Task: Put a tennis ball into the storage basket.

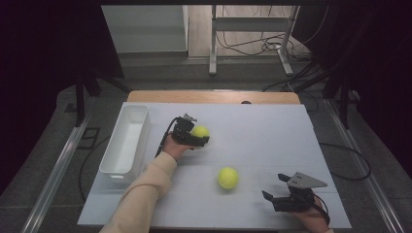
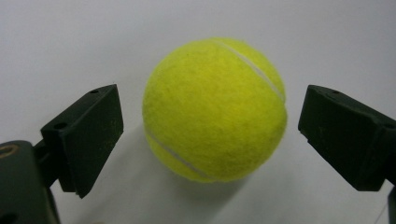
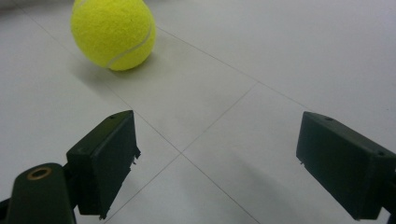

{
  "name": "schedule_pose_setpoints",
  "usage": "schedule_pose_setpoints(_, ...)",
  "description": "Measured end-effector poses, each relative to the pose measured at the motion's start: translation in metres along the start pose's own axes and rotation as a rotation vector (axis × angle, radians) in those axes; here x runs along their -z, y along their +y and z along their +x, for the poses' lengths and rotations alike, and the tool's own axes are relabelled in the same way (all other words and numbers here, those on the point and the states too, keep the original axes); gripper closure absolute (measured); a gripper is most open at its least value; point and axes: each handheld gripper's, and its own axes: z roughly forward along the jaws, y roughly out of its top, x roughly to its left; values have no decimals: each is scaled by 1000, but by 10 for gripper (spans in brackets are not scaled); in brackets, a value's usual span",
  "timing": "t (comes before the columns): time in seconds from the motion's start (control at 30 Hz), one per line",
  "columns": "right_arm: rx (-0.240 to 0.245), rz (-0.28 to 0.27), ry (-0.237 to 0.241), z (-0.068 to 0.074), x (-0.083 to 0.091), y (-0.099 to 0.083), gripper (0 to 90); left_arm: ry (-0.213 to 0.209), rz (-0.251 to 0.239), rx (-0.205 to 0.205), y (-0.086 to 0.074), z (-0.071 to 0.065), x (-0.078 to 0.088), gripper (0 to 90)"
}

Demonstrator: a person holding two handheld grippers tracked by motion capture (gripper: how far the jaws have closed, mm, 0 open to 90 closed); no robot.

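Observation:
Two yellow tennis balls lie on the white table. One tennis ball (image 1: 200, 131) (image 2: 215, 109) sits between the jaws of my left gripper (image 1: 195, 133) (image 2: 210, 135), which stands open around it, with a gap showing on each side in the left gripper view. The second tennis ball (image 1: 228, 177) (image 3: 113, 31) rests nearer the front, to the left of my right gripper (image 1: 274, 187) (image 3: 217, 163). That gripper is open with nothing between its jaws, low over the table's front right corner.
A long white bin (image 1: 125, 140) stands along the left side of the white table (image 1: 272, 131), empty as far as I can see. Beyond the table's far edge are a metal frame's legs (image 1: 213, 43) and loose cables (image 1: 252, 46) on the floor.

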Motion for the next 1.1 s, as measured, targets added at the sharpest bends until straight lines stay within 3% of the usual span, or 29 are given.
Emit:
schedule_pose_setpoints(0.27,1,0,0,0,0,0,129,-12,12,13,1,1,-4,128)
schedule_pose_setpoints(0.53,2,-1,1,0,0,0,129,-28,8,16,1,3,-3,248)
schedule_pose_setpoints(1.1,2,-2,1,0,0,0,129,-4,15,-3,2,0,4,264)
